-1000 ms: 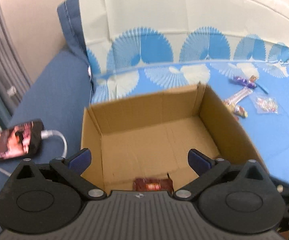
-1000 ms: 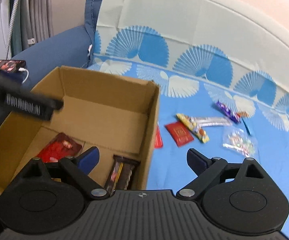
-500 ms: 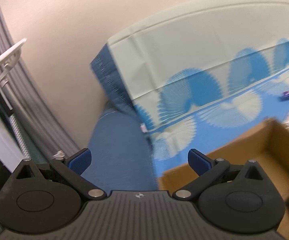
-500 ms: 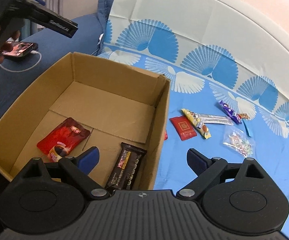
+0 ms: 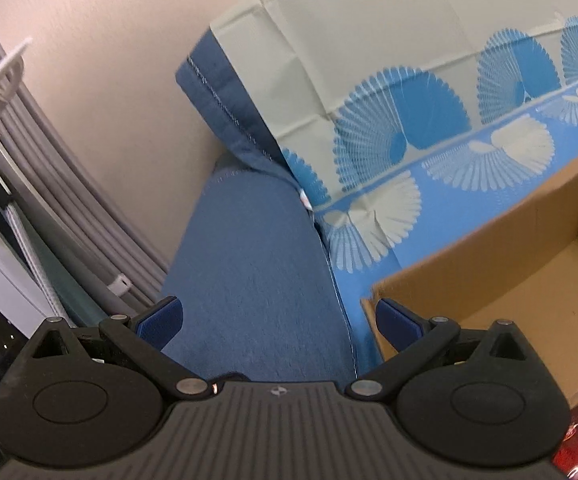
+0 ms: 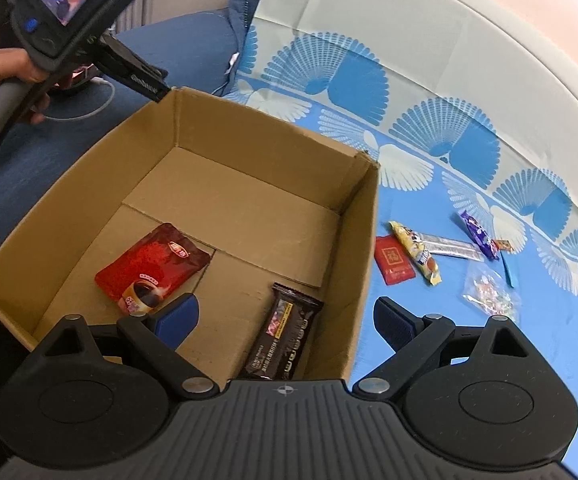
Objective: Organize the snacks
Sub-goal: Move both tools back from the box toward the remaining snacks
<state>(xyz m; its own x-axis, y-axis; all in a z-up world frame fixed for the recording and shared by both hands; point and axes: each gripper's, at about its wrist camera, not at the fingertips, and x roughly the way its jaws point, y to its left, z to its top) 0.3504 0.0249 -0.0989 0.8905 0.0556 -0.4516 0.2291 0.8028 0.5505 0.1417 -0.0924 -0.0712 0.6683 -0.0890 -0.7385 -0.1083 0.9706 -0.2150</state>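
Observation:
An open cardboard box (image 6: 363, 240) sits on a blue patterned sheet; its left corner also shows in the left wrist view (image 5: 489, 248). Inside lie a red pouch (image 6: 153, 264) and a dark chocolate bar (image 6: 285, 332). Loose snacks lie right of the box: a red packet (image 6: 393, 260), a yellow bar (image 6: 417, 252), a silver bar (image 6: 453, 246), a purple bar (image 6: 477, 234) and a clear candy bag (image 6: 489, 292). My right gripper (image 6: 285, 316) is open and empty above the box's near right side. My left gripper (image 5: 279, 318) is open and empty, held up left of the box (image 6: 145, 84).
A blue sofa cushion (image 5: 257, 264) lies left of the box. A phone with a white cable (image 6: 85, 76) rests on it behind the left gripper. Grey curtains (image 5: 49, 184) and a wall stand at the far left. The sheet-covered backrest (image 6: 449, 60) rises behind.
My left gripper has lifted out of the box and swung left, now facing the sofa cushion. My right gripper has risen and pulled back, showing more of the box.

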